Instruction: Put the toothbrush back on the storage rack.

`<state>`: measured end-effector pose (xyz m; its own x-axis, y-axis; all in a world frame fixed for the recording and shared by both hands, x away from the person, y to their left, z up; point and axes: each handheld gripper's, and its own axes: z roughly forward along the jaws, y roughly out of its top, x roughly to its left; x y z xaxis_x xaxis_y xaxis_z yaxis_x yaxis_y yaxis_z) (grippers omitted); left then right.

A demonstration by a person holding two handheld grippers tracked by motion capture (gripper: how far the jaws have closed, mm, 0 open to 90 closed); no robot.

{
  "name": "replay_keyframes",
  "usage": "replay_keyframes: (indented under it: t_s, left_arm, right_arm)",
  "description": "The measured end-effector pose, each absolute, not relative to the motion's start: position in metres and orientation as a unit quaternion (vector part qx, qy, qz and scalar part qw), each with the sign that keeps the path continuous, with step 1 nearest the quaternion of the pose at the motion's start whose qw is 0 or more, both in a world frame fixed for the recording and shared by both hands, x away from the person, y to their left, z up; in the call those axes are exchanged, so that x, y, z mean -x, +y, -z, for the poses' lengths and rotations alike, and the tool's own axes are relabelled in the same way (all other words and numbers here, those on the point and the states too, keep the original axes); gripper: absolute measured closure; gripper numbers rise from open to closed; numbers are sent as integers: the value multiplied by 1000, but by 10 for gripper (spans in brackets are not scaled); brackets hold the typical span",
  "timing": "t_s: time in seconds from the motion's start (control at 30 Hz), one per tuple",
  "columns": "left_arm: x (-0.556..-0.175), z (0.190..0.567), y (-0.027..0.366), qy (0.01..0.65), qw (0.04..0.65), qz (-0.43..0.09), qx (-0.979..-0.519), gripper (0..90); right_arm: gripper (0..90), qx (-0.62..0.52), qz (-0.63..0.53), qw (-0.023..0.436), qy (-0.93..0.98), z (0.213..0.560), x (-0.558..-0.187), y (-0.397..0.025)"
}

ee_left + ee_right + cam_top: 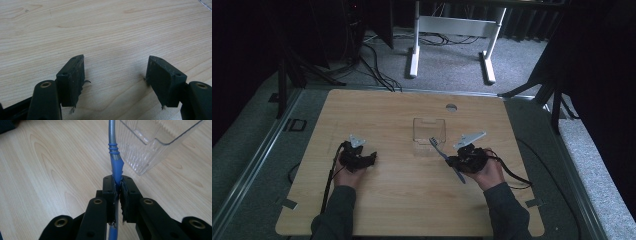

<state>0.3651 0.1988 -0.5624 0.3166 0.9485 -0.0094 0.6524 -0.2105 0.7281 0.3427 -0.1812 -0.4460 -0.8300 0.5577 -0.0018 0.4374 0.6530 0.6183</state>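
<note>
Toothbrush (114,162) clamped in right gripper (118,185), beside clear box (150,142)

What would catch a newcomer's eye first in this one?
The blue toothbrush stands out, clamped by its handle between the jaws of the right gripper, its brush head up by the clear plastic box at the middle of the wooden table. The left gripper hangs open over bare wood at the table's left.
</note>
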Motion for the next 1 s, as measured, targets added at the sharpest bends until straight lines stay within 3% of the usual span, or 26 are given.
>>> replay_keyframes:
  t_s: [1.0]
  left_arm:
    - [-365, 562, 199, 538, 324, -228, -744, 318]
  right_arm:
    - [825, -290, -368, 125, 875, 439, -351, -181]
